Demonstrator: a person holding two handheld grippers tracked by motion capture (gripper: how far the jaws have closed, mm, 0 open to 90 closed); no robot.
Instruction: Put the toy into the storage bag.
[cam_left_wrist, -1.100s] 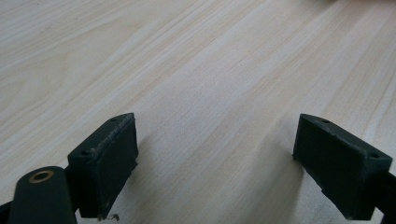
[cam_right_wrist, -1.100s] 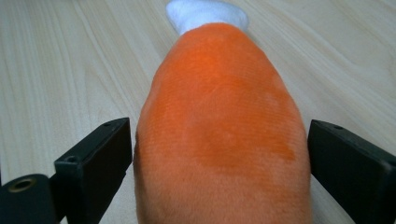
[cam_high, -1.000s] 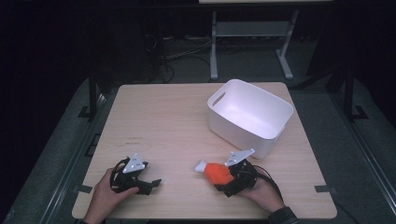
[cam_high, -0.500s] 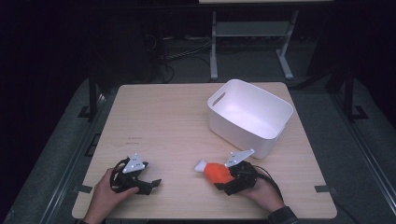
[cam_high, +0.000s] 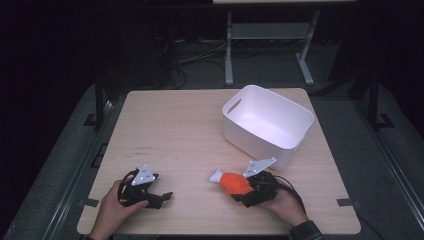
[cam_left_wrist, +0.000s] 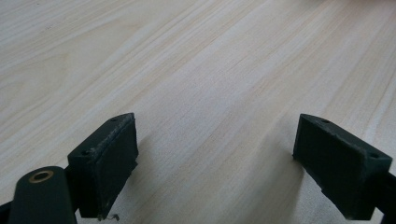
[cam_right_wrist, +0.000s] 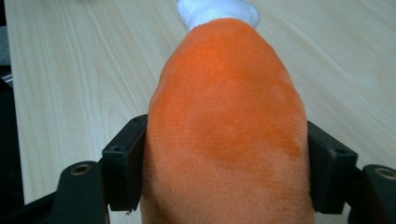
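Right tongs (cam_right_wrist: 219, 168) pinch the orange plush toy (cam_right_wrist: 224, 121) on the table (cam_high: 190, 130); left tongs (cam_left_wrist: 224, 163) stay spread. Soft plush may squirm free when lifted.

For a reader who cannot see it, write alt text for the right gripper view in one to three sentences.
A plump orange plush toy with a white tip sits squeezed between the two black jaws of the right gripper, whose pads press its sides. Behind it stretches a pale wooden table.
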